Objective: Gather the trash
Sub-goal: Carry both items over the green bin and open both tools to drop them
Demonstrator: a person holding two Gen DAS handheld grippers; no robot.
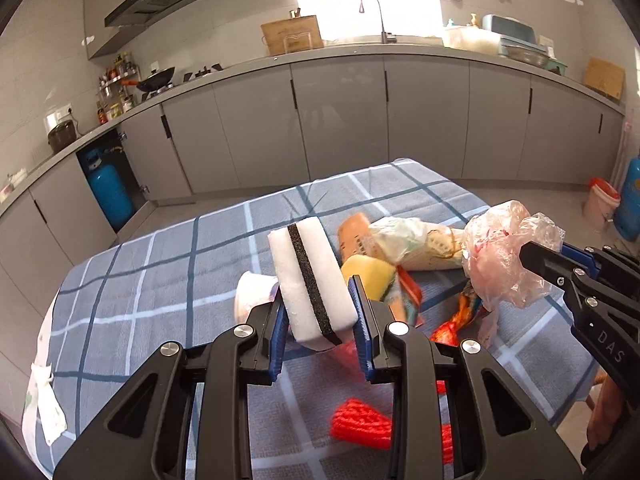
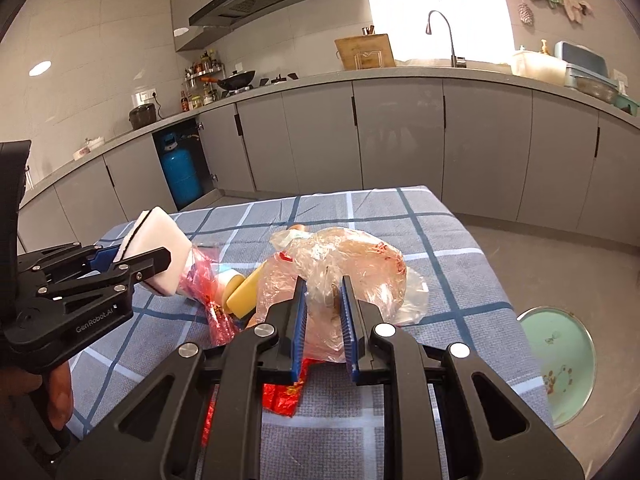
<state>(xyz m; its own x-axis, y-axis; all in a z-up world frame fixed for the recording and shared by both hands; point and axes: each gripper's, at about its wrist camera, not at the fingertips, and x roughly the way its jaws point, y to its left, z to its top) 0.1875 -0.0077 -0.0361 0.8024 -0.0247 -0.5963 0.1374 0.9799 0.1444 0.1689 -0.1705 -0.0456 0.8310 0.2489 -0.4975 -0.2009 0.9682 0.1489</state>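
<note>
White foam with a black stripe along its middle makes up the sponge block [image 1: 310, 286], which the left gripper [image 1: 320, 326] clamps near its lower end. In the left wrist view its long axis runs from about 5 o'clock at the pads up to 11 o'clock, the free end tilting away over the checked tablecloth [image 1: 152, 280]. The block's bottom corner is cut off behind the blue pads.

The right gripper [image 2: 325, 322] is clenched on a crumpled clear plastic bag [image 2: 348, 264] with reddish smears. The bag bulges toward 12 o'clock from the jaws and has no clear long axis. What sits inside it is hard to make out through the creased film.

On the cloth between the two tools lies a heap of rubbish: a yellow sponge [image 2: 244, 294], a red wrapper [image 2: 218, 320] and, at 1 o'clock of the white block in the left view, a pale printed packet [image 1: 404, 240]. Their edges overlap and parts are hidden by the bag and the fingers. A red knitted piece [image 1: 360, 424] shows only partly behind the left tool's frame.

At 4 o'clock in the right view, a green round lid [image 2: 560, 360] sits low beside the table.
</note>
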